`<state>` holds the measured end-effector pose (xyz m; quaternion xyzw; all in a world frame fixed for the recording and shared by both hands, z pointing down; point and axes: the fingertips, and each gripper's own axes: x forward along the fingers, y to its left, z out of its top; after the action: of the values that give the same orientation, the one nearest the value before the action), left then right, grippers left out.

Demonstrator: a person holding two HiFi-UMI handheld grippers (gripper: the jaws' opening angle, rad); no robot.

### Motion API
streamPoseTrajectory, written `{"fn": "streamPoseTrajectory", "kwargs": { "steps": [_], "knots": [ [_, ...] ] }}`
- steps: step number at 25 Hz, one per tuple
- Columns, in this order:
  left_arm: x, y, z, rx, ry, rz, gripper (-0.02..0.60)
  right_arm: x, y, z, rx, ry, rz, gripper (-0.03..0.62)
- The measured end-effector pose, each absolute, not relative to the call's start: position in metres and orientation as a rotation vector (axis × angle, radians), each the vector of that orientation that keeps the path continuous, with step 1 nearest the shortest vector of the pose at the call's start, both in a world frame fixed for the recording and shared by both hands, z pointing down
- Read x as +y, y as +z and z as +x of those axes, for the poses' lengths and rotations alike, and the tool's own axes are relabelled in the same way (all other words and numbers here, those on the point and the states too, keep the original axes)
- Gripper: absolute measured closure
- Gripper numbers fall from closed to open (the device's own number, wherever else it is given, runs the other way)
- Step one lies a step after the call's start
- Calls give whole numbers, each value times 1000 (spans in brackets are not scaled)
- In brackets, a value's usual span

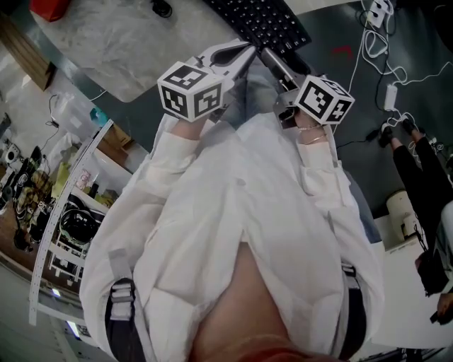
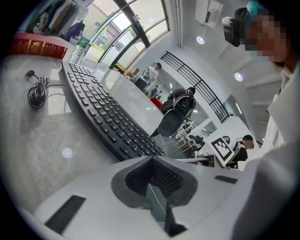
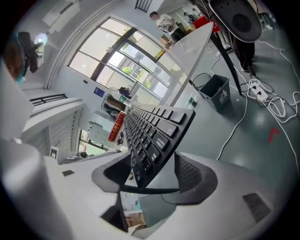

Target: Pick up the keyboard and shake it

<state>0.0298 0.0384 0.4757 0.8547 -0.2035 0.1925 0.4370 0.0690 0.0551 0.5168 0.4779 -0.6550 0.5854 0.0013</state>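
At the near edge of the pale table (image 1: 106,42) lies the black keyboard (image 1: 262,21). It lies flat on the table top. One end of it pokes out past the table's edge, over the dark floor (image 1: 340,141).

The right tongs (image 1: 272,60) are at that end. In the right gripper view, the right tongs (image 3: 154,176) are spread very wide. The end of the keyboard (image 3: 154,136) sits between the two jaws. The jaw on the side of the keys stands clear of them, with a gap you can see. The other jaw is close behind the keyboard's back, and it is hard to tell if it touches. The tongs are not pinching the keyboard.

The left tongs (image 1: 246,53) are just beside the right tongs, near the same end of the keyboard. In the left gripper view, the left tongs (image 2: 152,168) are pressed together, with nothing between them. Their tips point over the table (image 2: 37,140), close to the front edge of the keyboard (image 2: 108,117), but they do not touch it.

Farther along the table, past the keyboard, a black cable (image 2: 37,91) lies in a small bundle. A red book (image 2: 40,47) lies at the far edge.

The person wears a white shirt (image 1: 233,212). White cords (image 1: 382,49) lie on the floor to the right.
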Motion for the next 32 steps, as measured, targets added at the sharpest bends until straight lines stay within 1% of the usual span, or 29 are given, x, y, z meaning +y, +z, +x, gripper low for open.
{"fn": "streamPoseTrajectory", "kwargs": {
  "steps": [5, 10, 25, 32],
  "knots": [
    [36, 478, 28, -516, 470, 2119, 569, 46, 516, 62, -2122, 1994, 1455, 326],
    [34, 481, 28, -519, 471, 2109, 569, 38, 515, 58, -2200, 2044, 1402, 326],
    [27, 488, 21, -528, 477, 2094, 569, 31, 512, 51, -2366, 2035, 1280, 330],
    [23, 491, 16, -549, 478, 2090, 569, 33, 515, 50, -2380, 2033, 1265, 416]
  ]
}}
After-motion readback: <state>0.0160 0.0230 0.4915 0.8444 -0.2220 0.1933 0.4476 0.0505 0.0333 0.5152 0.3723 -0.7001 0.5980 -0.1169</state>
